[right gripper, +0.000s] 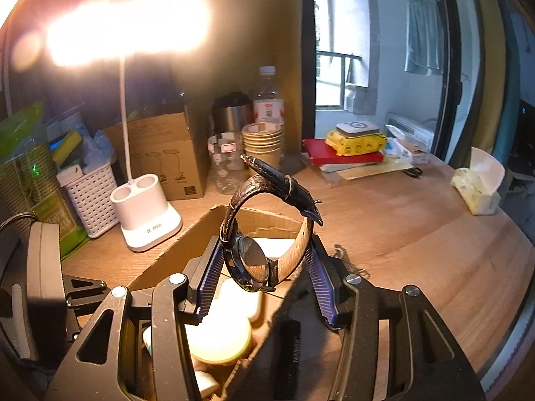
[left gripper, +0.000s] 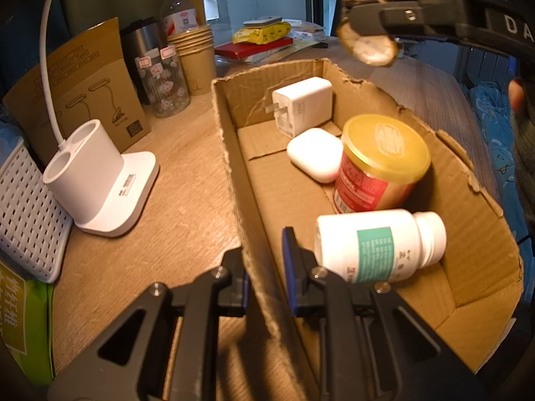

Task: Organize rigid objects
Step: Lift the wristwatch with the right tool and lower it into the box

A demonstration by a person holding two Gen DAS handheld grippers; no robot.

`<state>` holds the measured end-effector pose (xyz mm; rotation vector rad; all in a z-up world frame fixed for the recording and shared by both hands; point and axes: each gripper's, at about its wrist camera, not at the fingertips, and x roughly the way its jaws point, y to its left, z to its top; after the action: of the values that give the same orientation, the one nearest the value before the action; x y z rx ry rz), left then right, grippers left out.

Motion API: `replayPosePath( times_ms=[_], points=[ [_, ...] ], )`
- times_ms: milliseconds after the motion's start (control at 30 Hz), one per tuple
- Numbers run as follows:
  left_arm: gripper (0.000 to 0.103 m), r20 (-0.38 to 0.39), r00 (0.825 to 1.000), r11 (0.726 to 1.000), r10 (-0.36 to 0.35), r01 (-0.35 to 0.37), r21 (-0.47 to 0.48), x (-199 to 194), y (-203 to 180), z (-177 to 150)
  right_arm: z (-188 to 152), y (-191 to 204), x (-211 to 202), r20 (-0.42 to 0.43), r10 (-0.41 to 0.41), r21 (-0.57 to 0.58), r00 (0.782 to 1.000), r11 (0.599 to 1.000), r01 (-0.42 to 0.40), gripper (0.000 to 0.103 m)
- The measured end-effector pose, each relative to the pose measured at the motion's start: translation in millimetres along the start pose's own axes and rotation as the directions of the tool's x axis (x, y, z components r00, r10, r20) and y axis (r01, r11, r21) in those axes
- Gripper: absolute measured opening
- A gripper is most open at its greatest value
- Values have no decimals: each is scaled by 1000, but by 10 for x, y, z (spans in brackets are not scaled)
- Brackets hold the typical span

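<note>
Right hand-held gripper (right gripper: 264, 267) grips wristwatch (right gripper: 254, 260) — above cardboard box (right gripper: 187, 250).

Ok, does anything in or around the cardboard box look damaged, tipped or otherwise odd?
Yes. The cardboard box has ragged, torn top edges, most plainly along its far and right walls. Inside, the white pill bottle lies on its side, while the yellow-lidded jar stands upright.

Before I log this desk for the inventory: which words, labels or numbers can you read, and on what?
"DA": white letters on the right gripper body; the rest is cut off.
Green pack: large characters, not legible.
White pill bottle, red-labelled jar, lamp base sticker, brown box: print too small or blurred.
</note>
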<state>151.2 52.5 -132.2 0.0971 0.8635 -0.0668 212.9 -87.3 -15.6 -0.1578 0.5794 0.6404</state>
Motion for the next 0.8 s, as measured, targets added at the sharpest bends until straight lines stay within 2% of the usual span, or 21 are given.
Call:
replayPosePath(
  times_ms=[567,800],
  points=[
    [17,0,1000,1000,0,0,1,0,-2,-1,-179,75,446,-105,17,-10,994,1000,-18,53],
    [17,1,1000,1000,1,-1,2,-3,7,2,-192,118,480,-125,-2,-45,992,999,-4,53]
  ],
)
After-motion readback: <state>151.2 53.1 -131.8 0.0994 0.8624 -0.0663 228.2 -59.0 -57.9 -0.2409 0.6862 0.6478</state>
